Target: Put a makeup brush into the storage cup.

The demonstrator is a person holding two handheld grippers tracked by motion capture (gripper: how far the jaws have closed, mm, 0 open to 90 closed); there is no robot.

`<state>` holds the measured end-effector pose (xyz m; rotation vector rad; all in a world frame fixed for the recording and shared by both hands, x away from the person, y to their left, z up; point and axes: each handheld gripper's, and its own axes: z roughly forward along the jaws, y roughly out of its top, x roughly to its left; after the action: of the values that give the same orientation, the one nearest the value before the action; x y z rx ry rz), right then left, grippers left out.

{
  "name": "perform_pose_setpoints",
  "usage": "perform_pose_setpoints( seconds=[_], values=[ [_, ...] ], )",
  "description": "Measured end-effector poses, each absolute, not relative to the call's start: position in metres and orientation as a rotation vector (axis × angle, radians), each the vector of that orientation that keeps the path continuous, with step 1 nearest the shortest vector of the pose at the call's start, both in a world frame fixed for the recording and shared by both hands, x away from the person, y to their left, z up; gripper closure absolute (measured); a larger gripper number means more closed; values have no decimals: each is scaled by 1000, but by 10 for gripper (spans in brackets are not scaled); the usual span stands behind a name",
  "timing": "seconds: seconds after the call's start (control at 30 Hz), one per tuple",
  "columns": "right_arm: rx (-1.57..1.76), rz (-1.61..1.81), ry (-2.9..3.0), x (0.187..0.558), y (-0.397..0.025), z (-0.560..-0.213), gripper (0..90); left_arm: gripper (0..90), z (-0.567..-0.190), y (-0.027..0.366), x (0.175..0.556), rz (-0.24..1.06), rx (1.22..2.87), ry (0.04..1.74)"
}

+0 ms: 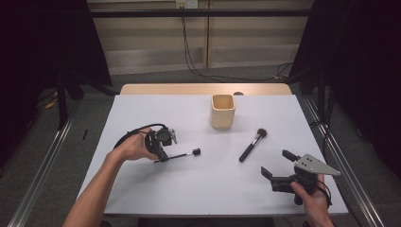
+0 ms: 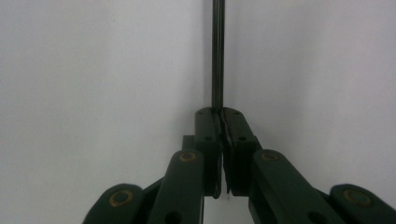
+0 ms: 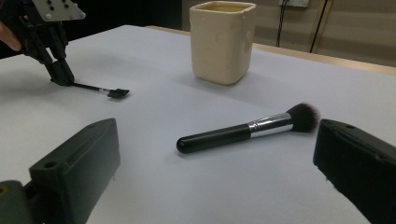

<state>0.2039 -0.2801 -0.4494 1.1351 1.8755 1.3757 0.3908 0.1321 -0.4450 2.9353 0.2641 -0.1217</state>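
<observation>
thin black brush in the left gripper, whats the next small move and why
Probably lift it and carry it toward the cream cup. The left gripper is already shut on the thin brush, whose head lies low at the table, and the cup stands open and upright beyond it.

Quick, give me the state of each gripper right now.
Left gripper: shut on the thin black brush, gripped by its handle.
Right gripper: open, holding nothing; the makeup brush lies on the table ahead of it.

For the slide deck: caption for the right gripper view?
Open right hand-held gripper faces a makeup brush lying before a cream cup.
</observation>
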Motion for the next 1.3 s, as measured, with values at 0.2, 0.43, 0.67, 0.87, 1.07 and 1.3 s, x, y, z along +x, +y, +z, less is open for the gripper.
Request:
perform_pose_setpoints(
  seconds=[0.2, 0.43, 0.67, 0.87, 1.07, 1.3],
  values=[
    [1130, 1374, 1878, 204, -280, -449, 7, 859, -447, 143, 390, -143, 2829, 390],
    [1131, 1374, 1876, 204, -280, -449, 6, 859, -448, 152, 390, -136, 2757, 451],
    [1133, 1373, 1876, 205, -280, -449, 6, 859, -444, 155, 387, -127, 2711, 477],
    [1135, 1376, 1873, 204, -280, -449, 7, 859, -435, 161, 385, -122, 2642, 499],
    [1134, 1378, 1874, 204, -280, -449, 7, 858, -429, 170, 381, -65, 2511, 560],
    [1127, 1380, 1876, 204, -280, -449, 7, 859, -428, 176, 373, -24, 2410, 593]
  ],
)
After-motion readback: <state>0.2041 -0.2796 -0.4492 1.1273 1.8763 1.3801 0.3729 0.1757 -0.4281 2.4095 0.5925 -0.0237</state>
